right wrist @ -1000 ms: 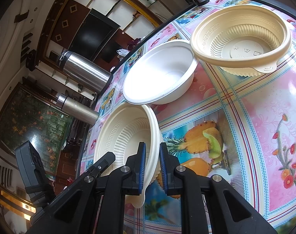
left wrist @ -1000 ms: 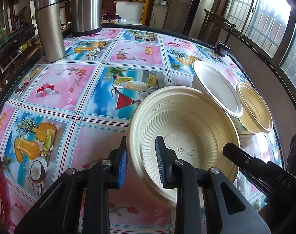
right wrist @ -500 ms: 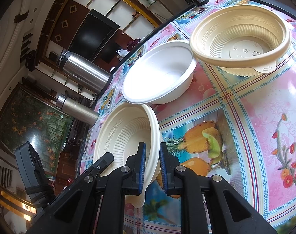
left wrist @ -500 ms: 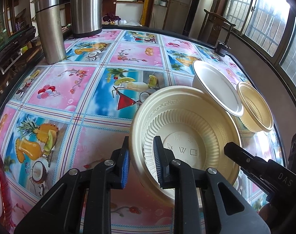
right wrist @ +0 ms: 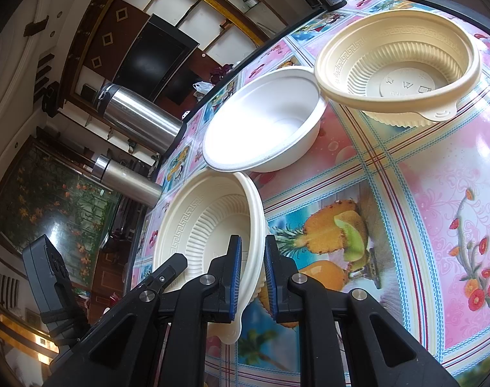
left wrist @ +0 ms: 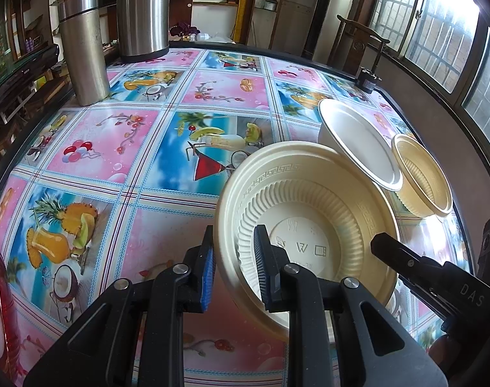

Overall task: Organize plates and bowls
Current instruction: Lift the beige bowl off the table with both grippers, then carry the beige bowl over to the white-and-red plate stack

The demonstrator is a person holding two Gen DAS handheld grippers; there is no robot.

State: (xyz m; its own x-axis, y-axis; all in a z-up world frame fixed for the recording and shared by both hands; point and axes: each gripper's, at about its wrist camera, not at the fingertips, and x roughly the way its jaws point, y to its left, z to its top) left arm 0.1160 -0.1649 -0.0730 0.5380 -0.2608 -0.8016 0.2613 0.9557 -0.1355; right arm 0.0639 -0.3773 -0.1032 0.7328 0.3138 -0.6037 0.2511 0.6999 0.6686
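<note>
Low in the middle of both wrist views sits a cream ribbed bowl (left wrist: 309, 225), tipped up on its side so its opening faces the left wrist camera; in the right wrist view the same bowl (right wrist: 206, 225) shows edge-on at lower centre. Left tongs (left wrist: 233, 267) straddle its near rim, one blue pad outside and one inside, with a thin gap visible on the outer side, so a firm clamp cannot be told. Right tongs (right wrist: 253, 277) straddle the opposite rim, pads close against the wall on either side; whether they press on it cannot be told either. At the lower right of the left wrist view the right tongs' black body pokes in beside the bowl.

Just past the cream bowl, toward the right of the left wrist frame, a white bowl (left wrist: 357, 142) stands on the desk (left wrist: 116, 148), and a tan ribbed bowl (left wrist: 422, 177) sits just beside it, their rims overlapping in both views. In the right wrist view the white bowl (right wrist: 264, 125) is at centre and the tan one (right wrist: 399, 64) at upper right.

At the upper left of the left wrist frame stand a steel tumbler (left wrist: 82, 48) and a larger steel flask (left wrist: 143, 13), well apart from the bowls. A small dark object (left wrist: 369, 80) rests at the desk's far right edge.
</note>
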